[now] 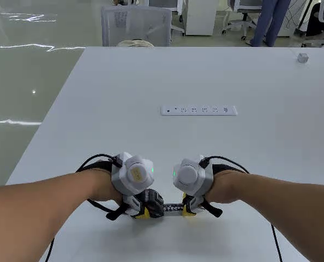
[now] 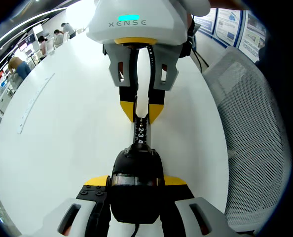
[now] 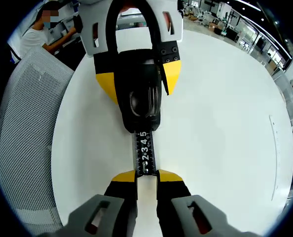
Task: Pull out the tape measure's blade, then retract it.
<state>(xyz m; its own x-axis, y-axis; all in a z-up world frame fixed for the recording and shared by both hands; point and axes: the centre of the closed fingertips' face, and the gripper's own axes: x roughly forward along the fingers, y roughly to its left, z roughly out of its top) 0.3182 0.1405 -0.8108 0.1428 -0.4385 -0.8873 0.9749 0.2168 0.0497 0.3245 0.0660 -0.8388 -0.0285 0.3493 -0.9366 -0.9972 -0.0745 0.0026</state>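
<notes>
The 2 forearms (image 1: 42, 202) angle inward, left gripper (image 1: 143, 210) and right gripper (image 1: 187, 209) facing each other, fingers (image 3: 124, 177) clamped.

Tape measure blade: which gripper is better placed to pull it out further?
Probably the right gripper. Its jaws are shut on the tip of the blade, which is a short way out. The left gripper clamps the tape measure case and can anchor it.

XENSE is printed on the white housing (image 2: 131, 19) of the right gripper (image 2: 141, 111), at the top of the left gripper view. The blade (image 3: 144, 150) shows 2 3 4 5 mid-frame.
</notes>
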